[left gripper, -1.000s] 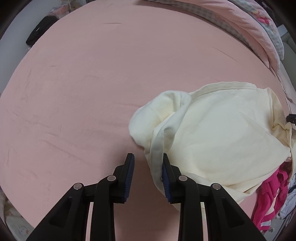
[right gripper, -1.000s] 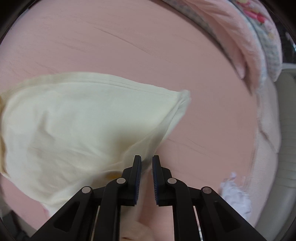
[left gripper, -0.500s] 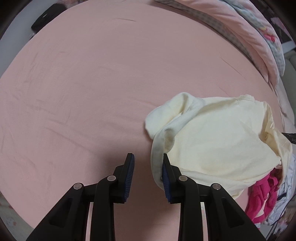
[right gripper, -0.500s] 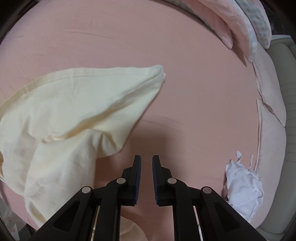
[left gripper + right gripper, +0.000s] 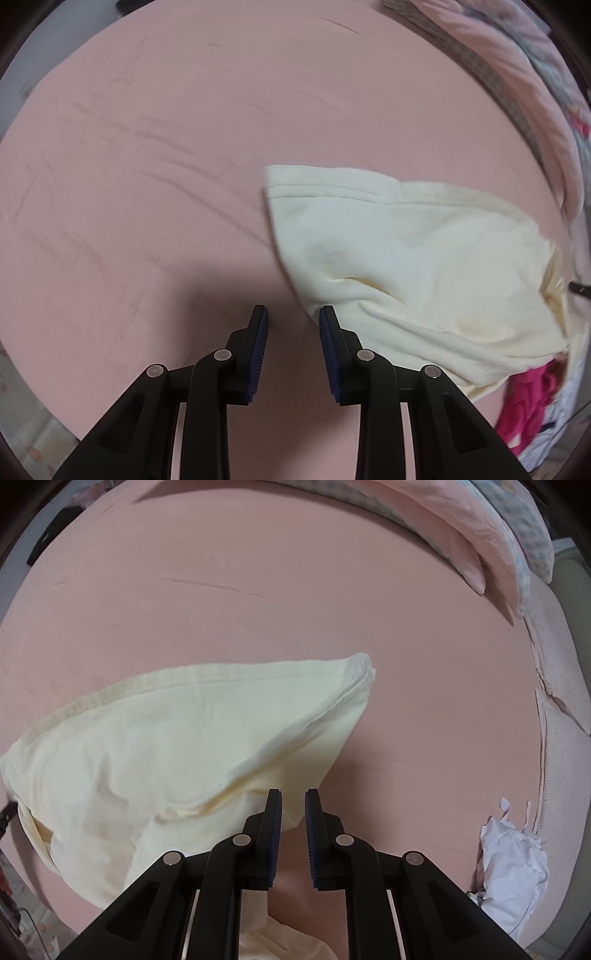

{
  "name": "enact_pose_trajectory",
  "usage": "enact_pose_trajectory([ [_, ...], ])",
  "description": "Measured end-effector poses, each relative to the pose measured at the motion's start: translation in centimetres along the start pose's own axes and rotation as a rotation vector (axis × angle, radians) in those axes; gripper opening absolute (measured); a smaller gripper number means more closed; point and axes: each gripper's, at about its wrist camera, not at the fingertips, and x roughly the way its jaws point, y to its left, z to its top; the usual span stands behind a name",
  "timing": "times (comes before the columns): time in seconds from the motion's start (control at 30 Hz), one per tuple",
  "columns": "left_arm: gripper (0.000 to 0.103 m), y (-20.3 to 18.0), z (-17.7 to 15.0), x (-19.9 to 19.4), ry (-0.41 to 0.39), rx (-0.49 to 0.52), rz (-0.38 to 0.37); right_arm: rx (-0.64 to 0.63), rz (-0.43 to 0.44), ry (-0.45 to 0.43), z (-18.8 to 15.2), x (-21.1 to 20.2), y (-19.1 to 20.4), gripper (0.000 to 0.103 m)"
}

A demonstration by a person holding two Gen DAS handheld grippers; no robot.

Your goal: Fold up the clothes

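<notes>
- Left gripper [image 5: 292,312] is seen with its jaws apart over the pink sheet [image 5: 184,166], nothing between them; the cream garment [image 5: 406,258] lies just beside its right finger, and contact cannot be judged.
- Right gripper [image 5: 293,795] is seen with its jaws parted by a narrow gap; cream cloth shows in that gap, but no pinch by the pads can be made out.
- In the left wrist view alone, a bright pink garment [image 5: 528,402] is shown past the lower right edge of the cream garment [image 5: 177,746], partly covered by it.
- In the right wrist view alone, a crumpled white cloth [image 5: 513,871] is shown well apart from the cream garment, to its right at the sheet's [image 5: 406,627] edge.
- A stitched hem is shown along the cream garment's far edge in both views.
- Part of the cream garment is hidden behind the right gripper's fingers and cut off at the bottom.
- Folded pink bedding [image 5: 461,528] is seen beyond the cream garment, along the sheet's far edge.
</notes>
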Motion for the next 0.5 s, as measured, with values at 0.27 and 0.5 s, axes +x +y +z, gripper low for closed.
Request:
enact_pose_trajectory([
  [0.27, 0.060, -0.5, 1.1, 0.9, -0.027, -0.137, -0.184, 0.096, 0.091, 0.007, -0.6, 1.3, -1.0, 0.038],
  [0.5, 0.061, -4.2, 5.2, 2.9, 0.000, -0.127, -0.171, 0.232, 0.184, -0.020, 0.2, 2.2, -3.5, 0.058],
])
